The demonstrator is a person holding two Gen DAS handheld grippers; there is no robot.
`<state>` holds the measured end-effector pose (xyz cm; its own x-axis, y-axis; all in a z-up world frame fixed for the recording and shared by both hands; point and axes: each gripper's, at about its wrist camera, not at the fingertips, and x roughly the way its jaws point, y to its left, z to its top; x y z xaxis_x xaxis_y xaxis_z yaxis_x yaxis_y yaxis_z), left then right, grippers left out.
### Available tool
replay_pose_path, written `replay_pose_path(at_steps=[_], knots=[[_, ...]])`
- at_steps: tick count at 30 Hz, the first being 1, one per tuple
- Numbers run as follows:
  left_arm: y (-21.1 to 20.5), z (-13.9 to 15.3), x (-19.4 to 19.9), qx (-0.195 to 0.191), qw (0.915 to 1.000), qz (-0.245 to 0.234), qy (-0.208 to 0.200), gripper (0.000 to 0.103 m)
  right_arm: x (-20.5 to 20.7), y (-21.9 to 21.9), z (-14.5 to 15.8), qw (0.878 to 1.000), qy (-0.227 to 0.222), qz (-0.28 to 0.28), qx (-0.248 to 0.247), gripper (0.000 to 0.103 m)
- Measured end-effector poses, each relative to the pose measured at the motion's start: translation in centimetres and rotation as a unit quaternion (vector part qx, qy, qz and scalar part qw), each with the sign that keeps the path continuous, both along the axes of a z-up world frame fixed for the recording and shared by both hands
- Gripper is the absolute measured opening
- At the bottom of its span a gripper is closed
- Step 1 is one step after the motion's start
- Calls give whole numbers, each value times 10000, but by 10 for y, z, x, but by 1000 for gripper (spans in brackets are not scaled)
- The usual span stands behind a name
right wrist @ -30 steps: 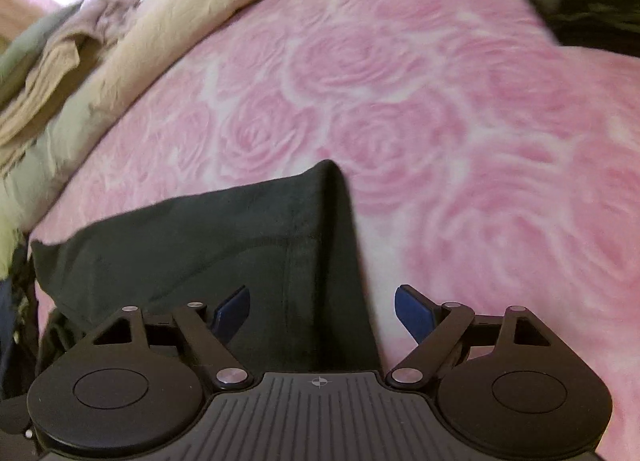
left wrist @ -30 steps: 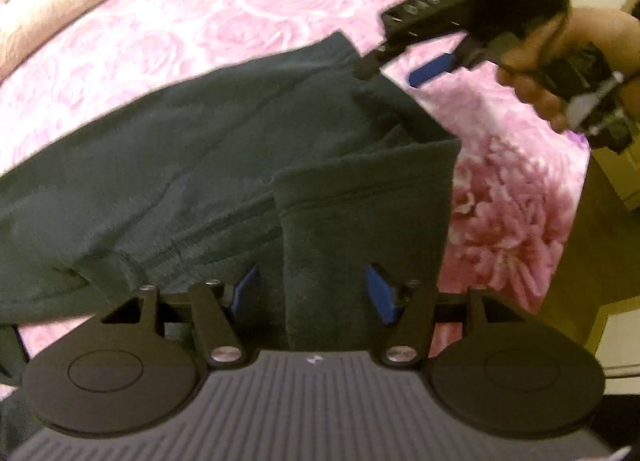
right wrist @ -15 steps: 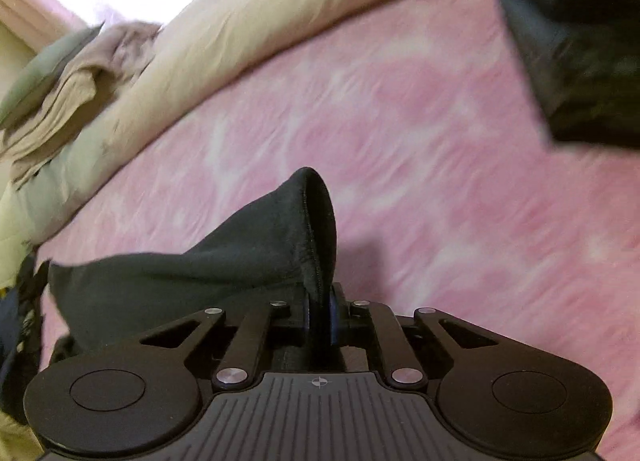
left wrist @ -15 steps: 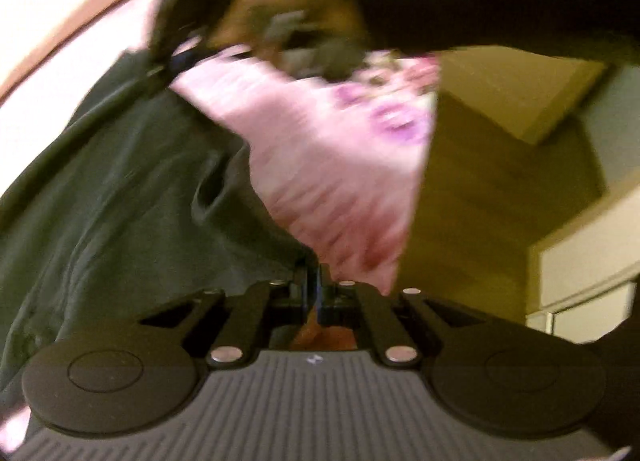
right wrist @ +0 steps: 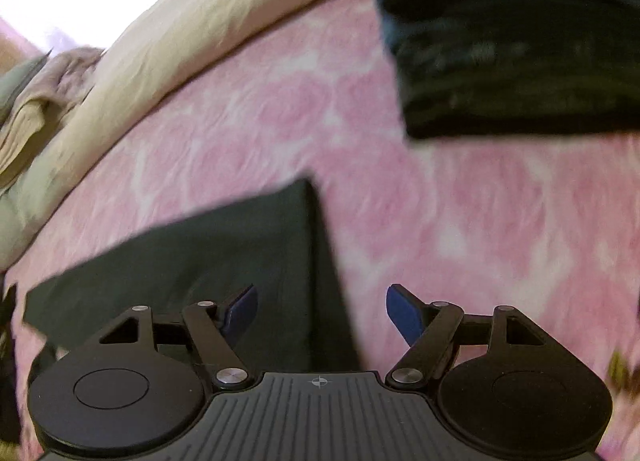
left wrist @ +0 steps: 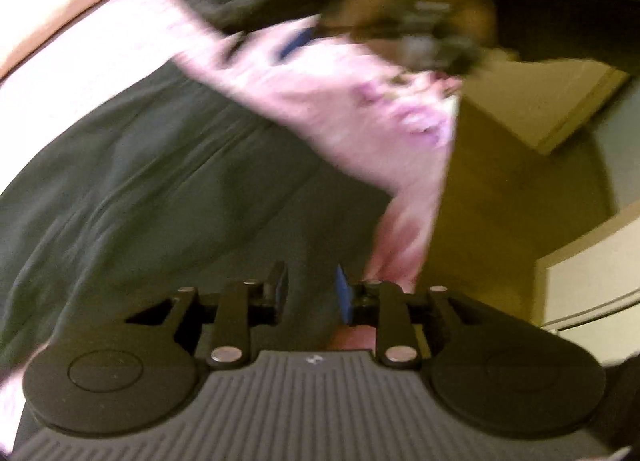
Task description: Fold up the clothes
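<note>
Both tools clamped garment half sec ago; jaws just opening. Right tool (right wrist: 322,311) wide, empty; dark garment (right wrist: 208,257) flat on bed (right wrist: 460,221). Left tool (left wrist: 310,293) part-open, cloth between pads, grip unclear. Fold prob. laid.

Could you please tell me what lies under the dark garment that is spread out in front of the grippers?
The dark garment lies flat on a pink rose-patterned bedspread, which shows all around it. Anything beneath the cloth itself is covered.

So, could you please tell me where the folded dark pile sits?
In the right wrist view, the folded dark pile lies at upper right on the pink rose bedspread, beyond the dark green garment.
</note>
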<state>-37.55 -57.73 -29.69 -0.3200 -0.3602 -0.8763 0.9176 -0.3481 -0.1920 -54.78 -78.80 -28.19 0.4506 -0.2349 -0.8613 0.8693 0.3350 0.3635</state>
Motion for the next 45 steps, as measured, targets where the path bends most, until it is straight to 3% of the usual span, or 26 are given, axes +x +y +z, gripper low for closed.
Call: replay_pose_path(at_steps=[3,6,8,10,13,15,17,20,22,25,27,29,31,34,36,38,40,43,45], knots=[[35,-6,51,203,9963,647,-529,25,12,49,5,9996,-29,204,210,74],[70,-9,115,367,9826,1388,-1180,33,34,94,3,9980,-54,411,476,74],[93,-12,160,471,9659,1931,-1659,53,52,122,0,9963,-60,556,653,74],[116,-19,213,604,9394,2518,-2248,65,76,144,-1,9947,-30,715,743,74],[142,-26,281,711,9080,3250,-2547,65,116,172,-3,9921,0,954,811,74],[150,-29,317,598,9002,3471,-2562,63,144,193,-4,9902,10,1118,831,74],[147,-32,337,393,9101,3280,-2502,53,173,213,-5,9885,50,1270,816,74],[132,-49,336,278,9370,2043,-2821,45,206,237,-7,9880,135,1329,777,74],[129,-64,331,233,9425,1087,-3152,42,220,248,-7,9888,149,1258,793,74],[129,-83,328,282,9445,367,-3253,16,236,262,-8,9896,176,1188,788,74],[139,-74,334,59,9450,519,-3227,10,243,269,-9,9897,278,1168,776,74],[167,-42,356,-219,9419,1533,-2980,8,250,275,-9,9897,378,1149,768,74],[196,-11,378,-490,9274,2532,-2709,8,257,279,-12,9892,450,1137,813,74],[267,25,407,-540,8850,3798,-2638,10,274,284,-16,9868,504,1218,939,74],[317,34,420,-397,8569,4461,-2553,13,289,288,-17,9845,452,1377,991,74],[357,26,428,47,8245,4976,-2694,14,307,294,-16,9806,427,1665,945,74],[393,6,439,732,7964,5529,-2337,17,323,300,-17,9758,417,1948,899,74],[428,-8,440,1012,7661,6103,-1744,18,338,307,-16,9712,405,2187,851,74],[431,-12,429,994,7692,6094,-1648,24,339,312,-18,9693,464,2263,837,75]])
